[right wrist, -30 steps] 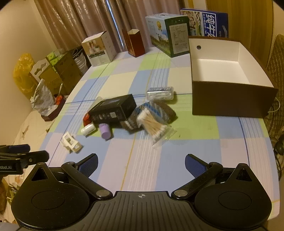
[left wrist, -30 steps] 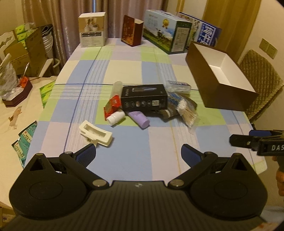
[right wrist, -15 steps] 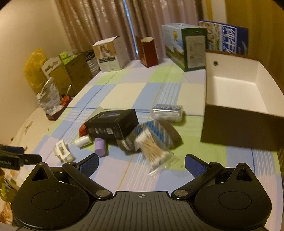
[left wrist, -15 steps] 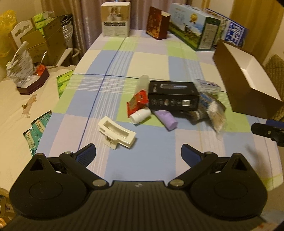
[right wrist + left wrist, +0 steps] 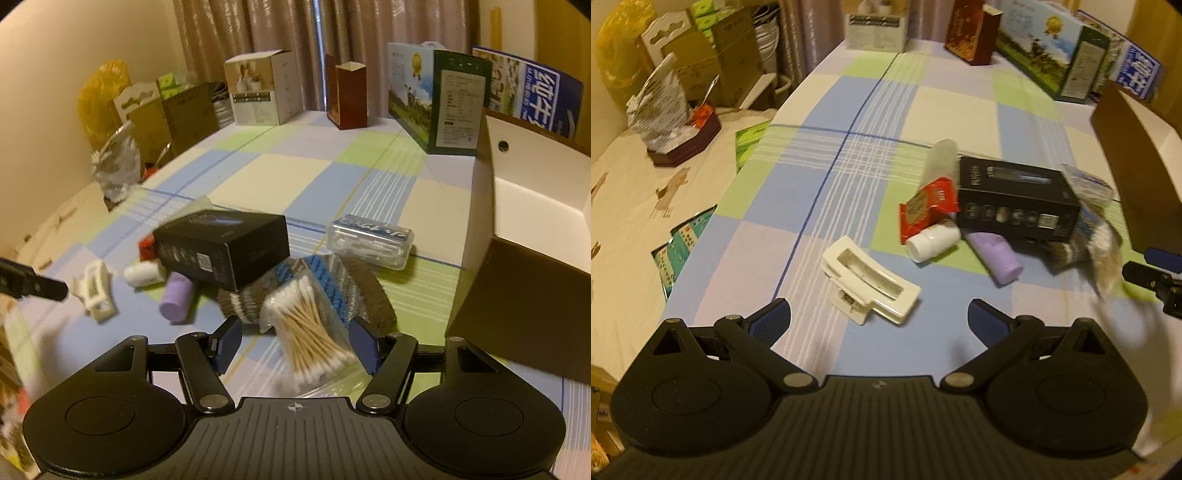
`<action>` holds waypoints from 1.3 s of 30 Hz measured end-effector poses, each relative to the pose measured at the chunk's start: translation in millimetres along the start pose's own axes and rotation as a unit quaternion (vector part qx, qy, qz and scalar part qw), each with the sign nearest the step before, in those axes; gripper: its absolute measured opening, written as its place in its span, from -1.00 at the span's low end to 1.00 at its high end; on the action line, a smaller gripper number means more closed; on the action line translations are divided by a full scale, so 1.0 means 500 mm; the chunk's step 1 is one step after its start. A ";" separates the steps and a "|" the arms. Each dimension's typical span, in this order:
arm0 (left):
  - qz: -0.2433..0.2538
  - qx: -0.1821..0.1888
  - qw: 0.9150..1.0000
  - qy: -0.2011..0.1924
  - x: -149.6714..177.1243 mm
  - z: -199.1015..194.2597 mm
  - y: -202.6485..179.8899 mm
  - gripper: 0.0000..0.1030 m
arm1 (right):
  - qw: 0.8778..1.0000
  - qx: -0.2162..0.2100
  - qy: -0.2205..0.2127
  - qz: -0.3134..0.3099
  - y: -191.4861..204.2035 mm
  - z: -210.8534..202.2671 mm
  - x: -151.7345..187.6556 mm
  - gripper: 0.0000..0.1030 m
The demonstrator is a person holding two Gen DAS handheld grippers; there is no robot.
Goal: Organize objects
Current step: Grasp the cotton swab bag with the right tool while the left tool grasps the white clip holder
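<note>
Right gripper (image 5: 297, 347): its jaws are closing, and the bag of cotton swabs (image 5: 306, 332) lies between the two blue pads. A gap is visible on each side, so the pads do not press on the bag yet.
Left gripper (image 5: 879, 321): its jaws stand wide open with nothing between them. It hangs above the checked tablecloth (image 5: 849, 177).
White clip (image 5: 870, 286): it lies on the cloth just ahead of the left gripper, between the lines of the two fingers, apart from the pads.
Bag of cotton swabs, place: directly in front of the right gripper; its far end leans on a striped knitted item (image 5: 332, 284).
Purple tube (image 5: 176, 301): ahead and to the left of the right gripper, lying flat, its far end under the black box (image 5: 221, 247).
Black box, place: farther ahead, resting tilted on the other small things.
White bottle (image 5: 142, 274): to the left of the purple tube, lying on its side.
Red packet (image 5: 929, 208): beyond the white clip, leaning on the black box and touching the white bottle.
Clear plastic case (image 5: 369, 242): beyond the knitted item, to the right of the black box.
Brown box (image 5: 528, 236): open, white inside, to the right of the right gripper.
Cartons (image 5: 439, 98): standing at the far end of the table.
</note>
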State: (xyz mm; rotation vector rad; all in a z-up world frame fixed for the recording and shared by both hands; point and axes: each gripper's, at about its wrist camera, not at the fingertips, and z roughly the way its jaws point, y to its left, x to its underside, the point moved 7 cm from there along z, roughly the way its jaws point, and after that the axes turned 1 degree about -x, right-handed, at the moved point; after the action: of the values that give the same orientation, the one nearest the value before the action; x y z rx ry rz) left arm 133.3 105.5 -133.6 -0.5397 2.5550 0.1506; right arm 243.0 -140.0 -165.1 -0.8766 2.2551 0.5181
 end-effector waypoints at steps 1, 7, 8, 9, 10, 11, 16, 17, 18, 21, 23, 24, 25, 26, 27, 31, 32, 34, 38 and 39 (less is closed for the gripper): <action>-0.005 -0.001 1.000 0.001 -0.001 0.007 0.004 0.96 | 1.000 0.004 0.005 -0.004 -0.001 0.011 0.002 0.21; -0.024 -0.023 0.999 0.011 -0.001 0.035 0.025 0.96 | 0.999 0.017 0.018 -0.023 -0.005 0.053 0.006 0.21; -0.027 -0.025 0.999 0.011 -0.001 0.038 0.028 0.96 | 0.999 0.017 0.018 -0.025 -0.004 0.056 0.006 0.20; -0.029 -0.027 0.999 0.012 0.000 0.040 0.029 0.96 | 0.999 0.018 0.018 -0.027 -0.004 0.059 0.006 0.17; -0.032 -0.028 0.999 0.013 0.000 0.043 0.031 0.96 | 0.999 0.017 0.021 -0.028 -0.004 0.063 0.007 0.00; -0.034 -0.029 0.999 0.014 0.001 0.046 0.032 0.96 | 0.999 0.019 0.026 -0.027 -0.005 0.066 0.009 -0.21; -0.046 -0.034 0.998 0.018 0.001 0.061 0.039 0.95 | 0.999 0.013 0.031 0.019 -0.018 0.050 0.016 -0.62; -0.050 -0.035 0.998 0.018 0.000 0.065 0.041 0.95 | 0.999 0.014 0.031 0.031 -0.023 0.043 0.016 -0.62; -0.054 -0.034 0.998 0.019 -0.001 0.070 0.043 0.94 | 0.999 0.014 0.029 0.044 -0.028 0.035 0.016 -0.62; -0.069 -0.034 0.997 0.025 -0.006 0.084 0.047 0.91 | 0.997 0.019 0.024 0.077 -0.047 0.007 0.019 -0.62; -0.079 -0.033 0.996 0.028 -0.012 0.097 0.047 0.87 | 0.995 0.028 0.022 0.092 -0.062 -0.011 0.023 -0.62; -0.083 -0.034 0.995 0.031 -0.015 0.104 0.046 0.84 | 0.994 0.033 0.021 0.100 -0.070 -0.018 0.026 -0.62; -0.087 -0.035 0.995 0.035 -0.017 0.112 0.045 0.81 | 0.993 0.039 0.021 0.109 -0.079 -0.027 0.030 -0.62; -0.090 -0.035 0.995 0.037 -0.020 0.120 0.044 0.77 | 0.992 0.043 0.020 0.116 -0.087 -0.034 0.035 -0.62; -0.091 -0.035 0.994 0.038 -0.022 0.126 0.041 0.73 | 0.991 0.047 0.020 0.122 -0.093 -0.040 0.039 -0.62; -0.069 -0.026 0.997 0.037 -0.031 0.146 0.020 0.46 | 0.987 0.065 0.018 0.146 -0.121 -0.072 0.061 -0.62; -0.057 -0.016 0.998 0.035 -0.032 0.149 0.010 0.39 | 0.986 0.068 0.018 0.153 -0.127 -0.079 0.068 -0.62; -0.034 -0.005 0.999 0.031 -0.031 0.152 -0.009 0.33 | 0.983 0.076 0.019 0.164 -0.139 -0.093 0.081 -0.62; -0.002 0.011 1.000 0.028 -0.027 0.157 -0.028 0.10 | 0.979 0.087 0.022 0.182 -0.156 -0.113 0.103 -0.62; -0.004 0.009 0.999 0.030 -0.027 0.159 -0.025 0.09 | 0.978 0.088 0.022 0.186 -0.160 -0.117 0.107 -0.62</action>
State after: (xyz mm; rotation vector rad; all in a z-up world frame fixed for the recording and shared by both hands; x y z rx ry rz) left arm 186.1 115.5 -195.2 -0.5552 2.6097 0.1093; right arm 244.1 -252.4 -170.9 -0.3814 2.4749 0.4549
